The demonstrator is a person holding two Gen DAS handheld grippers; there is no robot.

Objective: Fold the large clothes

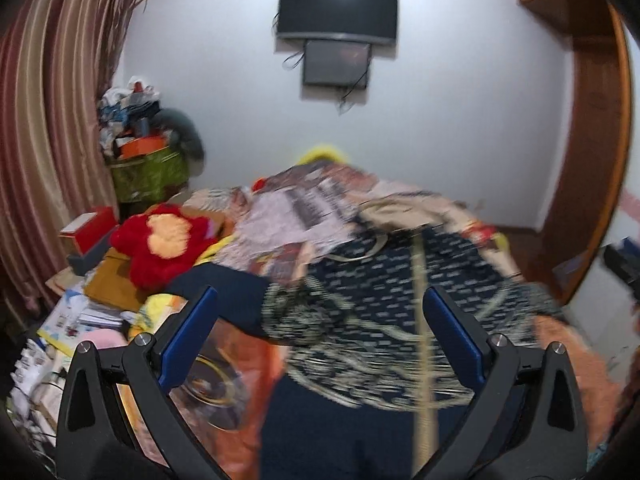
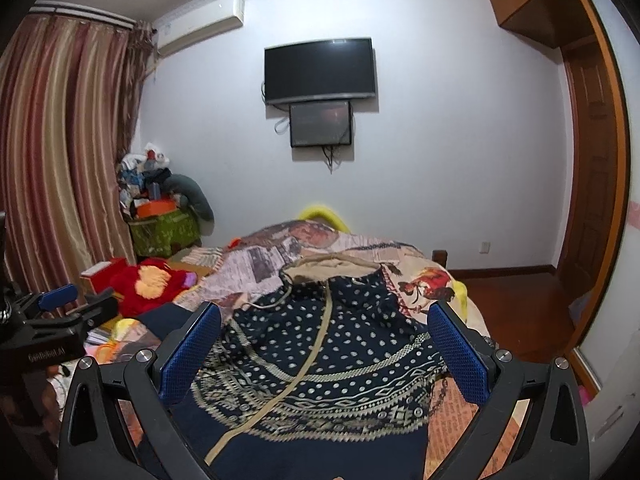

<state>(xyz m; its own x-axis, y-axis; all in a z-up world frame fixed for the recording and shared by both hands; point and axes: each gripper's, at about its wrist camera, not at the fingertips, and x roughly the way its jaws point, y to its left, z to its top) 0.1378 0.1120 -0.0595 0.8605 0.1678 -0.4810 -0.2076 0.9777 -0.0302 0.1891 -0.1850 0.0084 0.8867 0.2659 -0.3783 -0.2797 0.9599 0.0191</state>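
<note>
Navy hooded garment [image 2: 320, 360] with cream dots and geometric bands lies spread on the bed [image 2: 452, 420], lower centre of the right wrist view; beige-lined hood [image 2: 332, 270] toward the far end, cream strip running diagonally down the front. Left wrist view shows the same garment [image 1: 380, 304], motion-blurred, with a plain navy part reaching lower left. Right gripper [image 2: 324, 348]: fingers spread wide, nothing between them, above the garment. Left gripper [image 1: 320, 332]: fingers also spread wide, holding nothing. Bed's right edge meets wood floor [image 2: 516, 300], open room there. Frame left is crowded: red plush toy [image 2: 154, 284], papers and books [image 1: 76, 320], striped curtain [image 2: 60, 140]. Only the right wrist view shows the left gripper from the side at frame left, plus the air conditioner [image 2: 200, 26]. TV [image 2: 320, 70] on the far wall in both.
</note>
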